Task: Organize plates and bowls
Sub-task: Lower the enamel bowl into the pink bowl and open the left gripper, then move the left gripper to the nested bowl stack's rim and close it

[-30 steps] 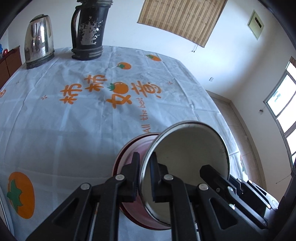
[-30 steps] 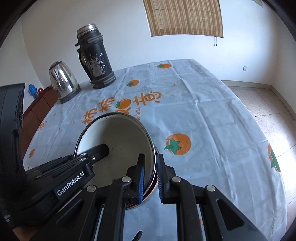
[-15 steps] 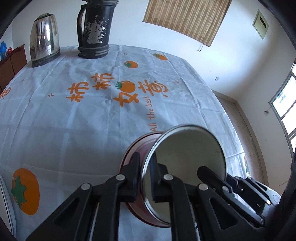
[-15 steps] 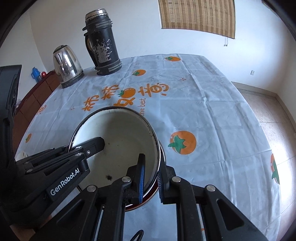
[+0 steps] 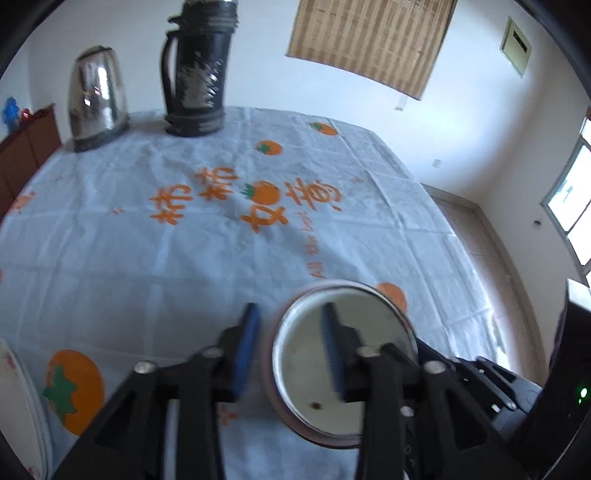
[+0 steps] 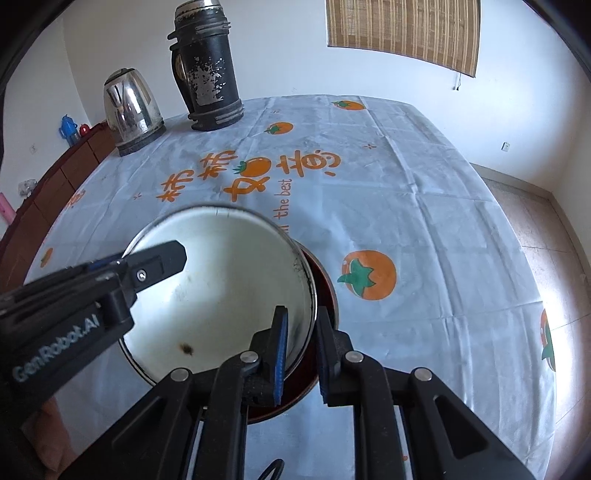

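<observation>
- White walls, bamboo blind [image 6: 402,29] up high; surface [image 6: 424,206] covered w/ pale cloth printed w/ orange persimmons + orange lettering.
- Far end of surface: steel kettle [image 6: 131,109] beside tall black thermos flask [image 6: 207,70], both upright.
- Enamel bowl [image 6: 229,291], white inside, metal rim, sits nested in a red-brown bowl [image 6: 327,291] near the front edge of surface.
- Left hand-held gripper [image 5: 290,349]: jaws have just been opening, now released; bowl's rim stands between the blue pads, gap visible on the outer side.
- Right hand-held gripper [image 6: 299,350]: jaws have just been opening a little; pads straddle white bowl's rim w/ small gaps either side, so let go.
- White plate edge [image 5: 18,406] at left of left wrist view, lying on surface.
</observation>
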Available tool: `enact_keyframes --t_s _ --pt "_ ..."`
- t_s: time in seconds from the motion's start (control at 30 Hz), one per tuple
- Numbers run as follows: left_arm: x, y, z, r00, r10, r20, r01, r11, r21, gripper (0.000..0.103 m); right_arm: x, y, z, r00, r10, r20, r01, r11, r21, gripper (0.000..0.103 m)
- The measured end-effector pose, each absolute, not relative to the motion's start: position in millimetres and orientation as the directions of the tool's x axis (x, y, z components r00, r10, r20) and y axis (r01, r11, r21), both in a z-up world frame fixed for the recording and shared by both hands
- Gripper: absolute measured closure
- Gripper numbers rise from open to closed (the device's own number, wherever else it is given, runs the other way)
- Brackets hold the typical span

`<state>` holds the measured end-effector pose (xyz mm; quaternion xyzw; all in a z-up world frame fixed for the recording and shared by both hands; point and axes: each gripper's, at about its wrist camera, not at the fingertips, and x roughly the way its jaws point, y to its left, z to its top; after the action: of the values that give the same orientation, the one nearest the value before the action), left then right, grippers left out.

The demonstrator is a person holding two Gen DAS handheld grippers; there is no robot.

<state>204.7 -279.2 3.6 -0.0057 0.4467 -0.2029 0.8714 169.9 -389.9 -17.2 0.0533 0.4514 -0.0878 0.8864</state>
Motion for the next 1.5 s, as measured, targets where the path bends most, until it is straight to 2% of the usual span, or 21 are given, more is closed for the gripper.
enact_keyframes --t_s 0.03,0.07,0.27,0.37,0.4,0.43,0.5,0.63,0.77,0.9,1.33,1.5 --pt "205 -276 7 0.549 -0.339 -0.764 0.331 0.928 -0.173 0.042 170 -389 -16 0.575 -0.115 -0.810 0.204 0.979 0.006 0.082" --pt "205 -272 10 0.563 -0.330 -0.757 0.323 0.932 -0.166 0.040 170 -388 -16 0.568 -0.127 -0.813 0.207 0.978 -0.008 0.082" --pt "211 -261 5 0.596 -0.300 -0.745 0.307 0.942 -0.134 0.040 166 -400 -14 0.600 -0.077 -0.796 0.238 0.967 0.086 0.082" --pt "210 -258 -5 0.583 -0.314 -0.749 0.314 0.938 -0.148 0.040 150 -412 -6 0.697 -0.043 -0.716 0.262 0.945 0.197 0.078" --pt "210 -257 -9 0.582 -0.311 -0.751 0.310 0.939 -0.149 0.040 144 -414 -5 0.720 -0.047 -0.692 0.272 0.937 0.220 0.067" --pt "209 -256 -12 0.584 -0.309 -0.751 0.308 0.940 -0.147 0.038 138 -417 -3 0.743 -0.053 -0.667 0.286 0.927 0.244 0.049" --pt "203 -253 -14 0.602 -0.312 -0.735 0.312 0.939 -0.144 0.037 121 -424 0 0.794 -0.068 -0.604 0.301 0.907 0.293 0.032" --pt "188 -253 -13 0.636 -0.296 -0.713 0.328 0.940 -0.097 0.035 100 -424 1 0.826 -0.125 -0.550 0.321 0.906 0.276 0.032" --pt "176 -249 -13 0.663 -0.290 -0.690 0.324 0.942 -0.085 0.027 82 -426 -2 0.848 -0.166 -0.504 0.341 0.898 0.278 0.030" --pt "168 -244 -14 0.674 -0.278 -0.684 0.319 0.945 -0.070 0.026 72 -423 -9 0.838 -0.206 -0.505 0.368 0.897 0.245 0.029" --pt "141 -220 -23 0.684 -0.281 -0.673 0.307 0.948 -0.084 0.025 26 -411 -14 0.844 -0.216 -0.491 0.385 0.881 0.274 0.029" --pt "127 -213 -26 0.722 -0.257 -0.643 0.295 0.954 -0.050 0.015 14 -400 -14 0.840 -0.272 -0.470 0.405 0.890 0.208 0.029"
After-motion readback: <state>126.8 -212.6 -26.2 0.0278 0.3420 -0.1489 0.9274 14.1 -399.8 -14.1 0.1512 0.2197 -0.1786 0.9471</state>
